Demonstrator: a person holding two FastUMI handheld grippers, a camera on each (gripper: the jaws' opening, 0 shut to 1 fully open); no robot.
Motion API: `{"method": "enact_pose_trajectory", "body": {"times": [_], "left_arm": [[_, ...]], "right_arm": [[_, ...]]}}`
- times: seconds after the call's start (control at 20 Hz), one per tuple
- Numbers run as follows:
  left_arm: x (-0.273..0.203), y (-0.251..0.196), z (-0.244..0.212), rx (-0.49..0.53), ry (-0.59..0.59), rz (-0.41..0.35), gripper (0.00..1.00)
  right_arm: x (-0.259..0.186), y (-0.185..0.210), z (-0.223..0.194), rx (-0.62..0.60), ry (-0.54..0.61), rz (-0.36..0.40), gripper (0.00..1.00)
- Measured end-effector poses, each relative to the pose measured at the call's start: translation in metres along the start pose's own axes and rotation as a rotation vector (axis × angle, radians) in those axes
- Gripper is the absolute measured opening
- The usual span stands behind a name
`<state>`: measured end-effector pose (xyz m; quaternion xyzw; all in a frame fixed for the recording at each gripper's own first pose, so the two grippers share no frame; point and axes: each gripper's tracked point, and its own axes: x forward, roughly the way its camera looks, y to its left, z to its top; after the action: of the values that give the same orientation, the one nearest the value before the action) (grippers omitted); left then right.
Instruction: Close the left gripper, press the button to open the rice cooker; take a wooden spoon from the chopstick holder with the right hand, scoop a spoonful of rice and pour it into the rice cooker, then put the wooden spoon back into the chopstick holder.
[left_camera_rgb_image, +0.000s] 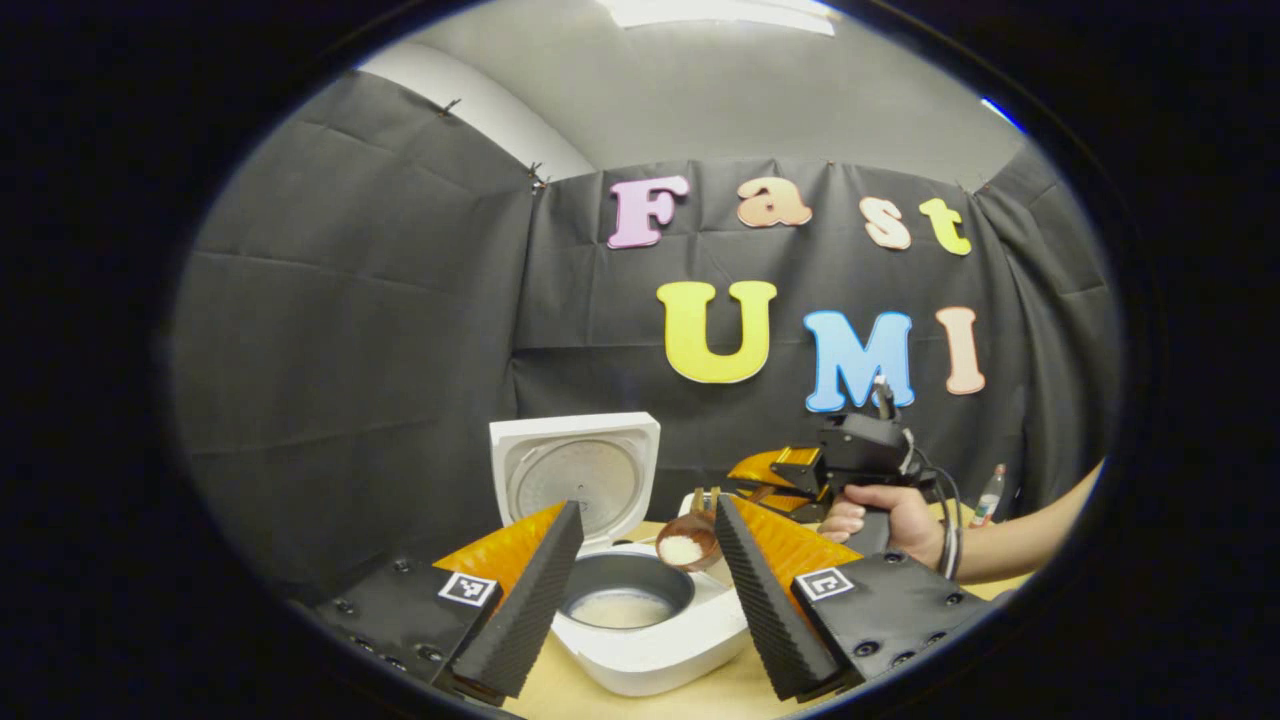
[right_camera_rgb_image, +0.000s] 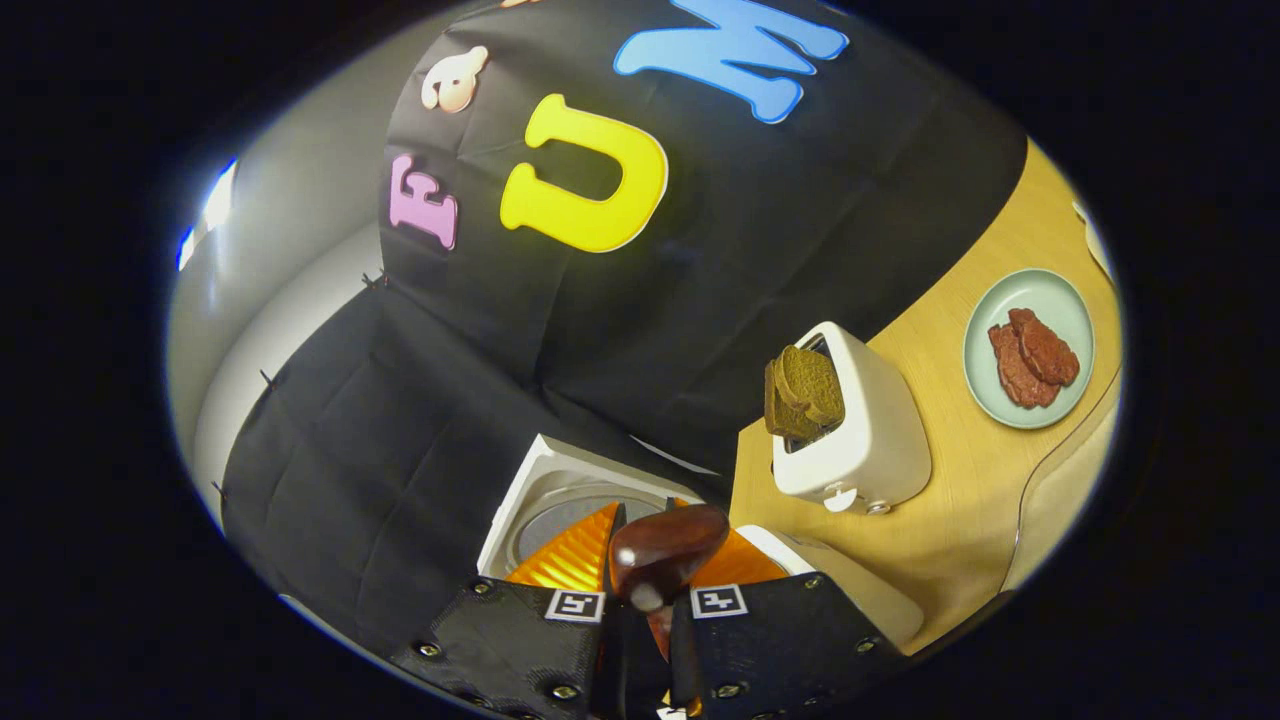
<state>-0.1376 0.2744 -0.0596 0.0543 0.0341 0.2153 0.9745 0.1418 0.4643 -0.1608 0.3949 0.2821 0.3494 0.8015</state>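
Two bread slices (right_camera_rgb_image: 805, 392) in toaster (right_camera_rgb_image: 865, 430)

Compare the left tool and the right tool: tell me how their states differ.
The left tool is open and holds nothing; the right tool is shut on the wooden spoon. The left tool hangs in front of the open rice cooker; the right tool carries the spoon's rice over the cooker.

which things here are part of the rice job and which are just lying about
Job: open white rice cooker, brown wooden spoon holding rice, right hand-held gripper gripping that spoon.
Lying about: white toaster with dark bread slices, pale green plate of red meat.
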Motion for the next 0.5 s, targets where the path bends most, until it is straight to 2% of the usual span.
{"method": "enact_pose_trajectory", "body": {"times": [0.2, 0.45, 0.5], "left_arm": [[-0.005, 0.001, 0.005, 0.015, -0.013, 0.012, 0.96], [-0.014, 0.012, 0.0, 0.016, 0.005, 0.038, 0.96], [-0.017, 0.017, -0.001, 0.012, 0.008, 0.045, 0.89]], "right_arm": [[0.027, 0.008, -0.02, -0.101, 0.049, 0.002, 0.17], [0.055, 0.017, -0.05, -0.357, 0.101, -0.01, 0.17], [0.06, 0.021, -0.056, -0.424, 0.11, -0.011, 0.17]]}}
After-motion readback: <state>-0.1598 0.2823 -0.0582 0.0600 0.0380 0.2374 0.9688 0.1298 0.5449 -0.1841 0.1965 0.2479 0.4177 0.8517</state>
